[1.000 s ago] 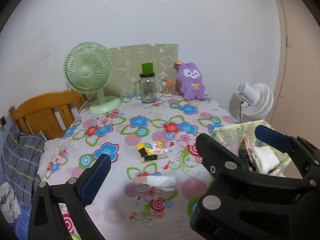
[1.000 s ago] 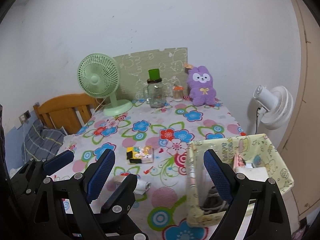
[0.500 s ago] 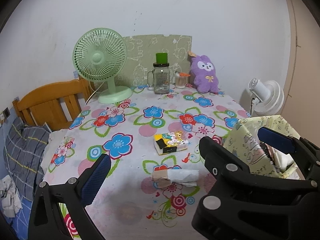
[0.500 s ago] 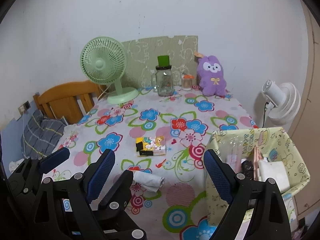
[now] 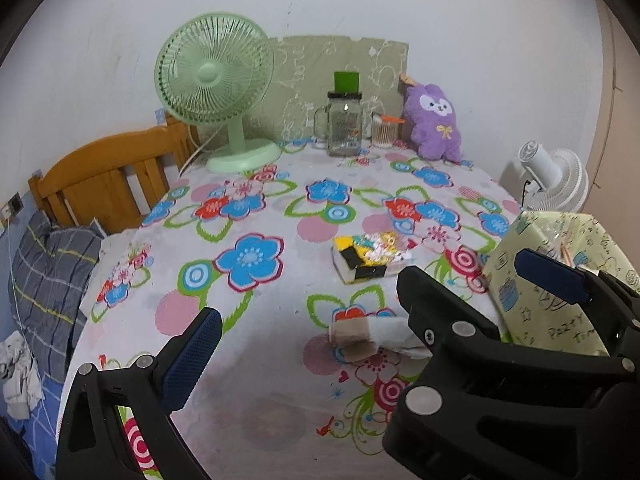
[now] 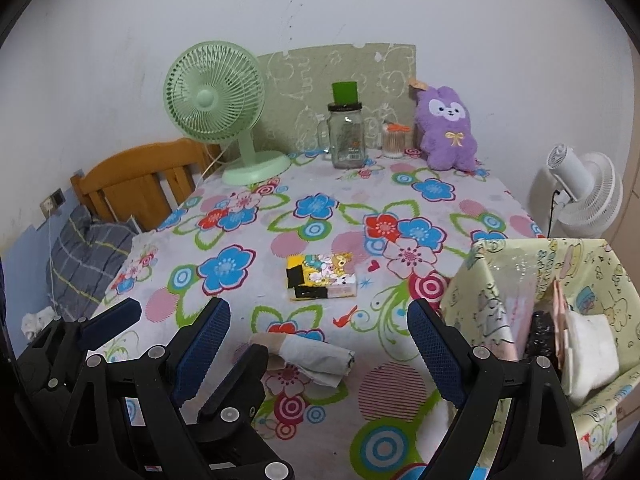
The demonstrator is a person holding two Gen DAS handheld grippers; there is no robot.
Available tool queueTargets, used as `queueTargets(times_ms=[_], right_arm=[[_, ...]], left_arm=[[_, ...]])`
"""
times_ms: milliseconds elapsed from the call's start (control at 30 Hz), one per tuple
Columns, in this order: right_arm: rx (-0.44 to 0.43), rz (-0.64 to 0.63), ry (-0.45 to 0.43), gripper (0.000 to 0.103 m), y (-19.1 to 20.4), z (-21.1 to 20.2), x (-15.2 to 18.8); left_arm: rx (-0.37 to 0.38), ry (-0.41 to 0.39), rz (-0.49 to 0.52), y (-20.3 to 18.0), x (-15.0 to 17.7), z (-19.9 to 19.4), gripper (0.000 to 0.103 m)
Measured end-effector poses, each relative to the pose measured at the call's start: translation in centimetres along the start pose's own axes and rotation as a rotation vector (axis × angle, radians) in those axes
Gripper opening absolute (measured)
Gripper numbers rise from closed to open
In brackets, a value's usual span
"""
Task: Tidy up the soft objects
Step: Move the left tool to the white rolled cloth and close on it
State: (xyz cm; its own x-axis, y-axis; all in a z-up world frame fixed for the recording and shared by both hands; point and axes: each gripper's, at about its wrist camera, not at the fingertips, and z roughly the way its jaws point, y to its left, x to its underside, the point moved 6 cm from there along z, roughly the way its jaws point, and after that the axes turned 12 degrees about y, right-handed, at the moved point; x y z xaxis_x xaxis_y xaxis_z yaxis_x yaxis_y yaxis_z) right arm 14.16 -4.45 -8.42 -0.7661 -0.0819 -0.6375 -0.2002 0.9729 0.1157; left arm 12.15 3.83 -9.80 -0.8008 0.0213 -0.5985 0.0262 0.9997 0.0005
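A purple plush toy point(image 5: 434, 124) point(image 6: 448, 128) sits at the far edge of the floral table. A rolled white cloth point(image 6: 308, 356) point(image 5: 372, 332) lies near the front, just ahead of both grippers. A yellow patterned pack point(image 5: 370, 254) point(image 6: 320, 276) lies mid-table. A pale green storage box point(image 6: 560, 320) point(image 5: 560, 280) stands at the front right, holding several items. My left gripper point(image 5: 368, 316) is open and empty above the front edge. My right gripper point(image 6: 318, 344) is open and empty, the cloth roll showing between its fingers.
A green desk fan point(image 6: 224, 108), a glass jar with green lid point(image 6: 347, 136) and a small cup point(image 6: 394, 140) stand at the back. A white fan point(image 6: 580, 192) stands off the right side. A wooden chair point(image 6: 140, 180) and grey bedding point(image 6: 84, 256) lie left.
Both grippers have moved forward and lower over the table; the cloth roll, pack and box appear closer. Both stay open and empty.
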Motion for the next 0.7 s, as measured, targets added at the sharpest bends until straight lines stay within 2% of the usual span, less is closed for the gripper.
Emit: queueTargets(times_ms=[133, 700], right_arm=[[0.003, -0.012, 0.038, 0.084, 0.2, 1.5, 0.4], [-0.004, 0.003, 0.159, 0.081, 0.2, 6.2, 1.3]], left_arm=[[-0.005, 0.032, 0.008, 0.1, 0.5, 1.2, 0.103], [0.024, 0.119, -0.014, 0.7, 1.1, 5.1, 0.103]])
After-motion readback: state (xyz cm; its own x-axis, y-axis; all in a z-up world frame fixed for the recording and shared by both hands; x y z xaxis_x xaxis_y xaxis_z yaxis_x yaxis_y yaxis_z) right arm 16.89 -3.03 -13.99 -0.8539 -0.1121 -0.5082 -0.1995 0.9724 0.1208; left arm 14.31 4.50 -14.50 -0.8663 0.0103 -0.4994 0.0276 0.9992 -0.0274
